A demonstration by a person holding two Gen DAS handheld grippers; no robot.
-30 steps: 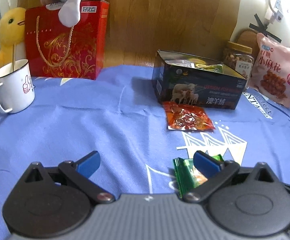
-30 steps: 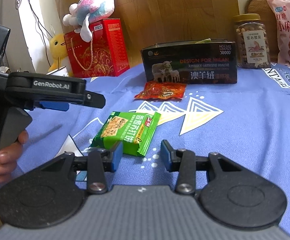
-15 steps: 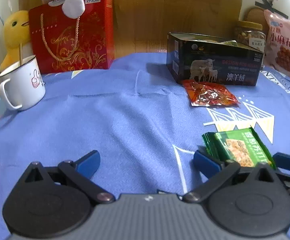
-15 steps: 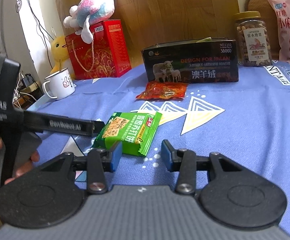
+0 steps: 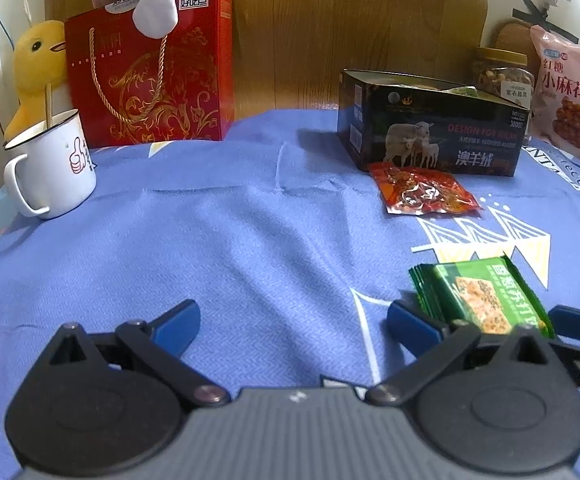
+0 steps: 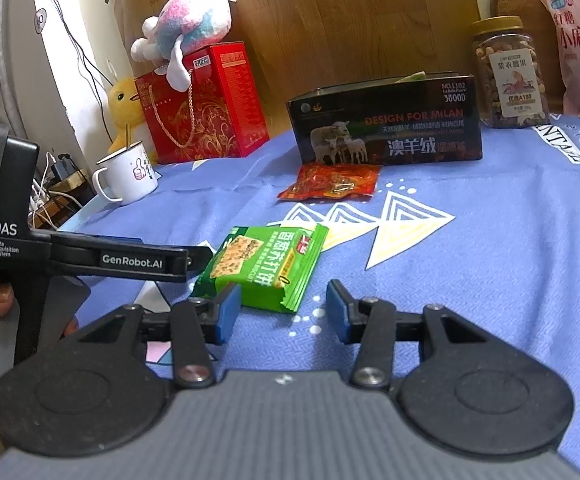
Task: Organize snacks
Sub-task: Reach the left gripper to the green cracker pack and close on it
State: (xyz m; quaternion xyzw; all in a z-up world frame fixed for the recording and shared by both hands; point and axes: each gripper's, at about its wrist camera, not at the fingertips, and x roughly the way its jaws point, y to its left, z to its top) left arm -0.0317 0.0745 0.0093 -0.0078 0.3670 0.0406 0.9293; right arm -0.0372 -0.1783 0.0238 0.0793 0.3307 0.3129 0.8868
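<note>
While some snacks already in box [image 6: 386, 128]: green pack [image 6: 261, 268], red pack [image 6: 332, 182] still outside; both tongs [image 5: 290, 322] [image 6: 279, 312] apart, empty.

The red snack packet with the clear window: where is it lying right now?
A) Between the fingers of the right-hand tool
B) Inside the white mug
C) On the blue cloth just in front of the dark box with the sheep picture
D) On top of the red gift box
C: the red snack packet lies flat on the blue cloth right in front of the dark sheep box, with neither tool's fingers near it.
</note>
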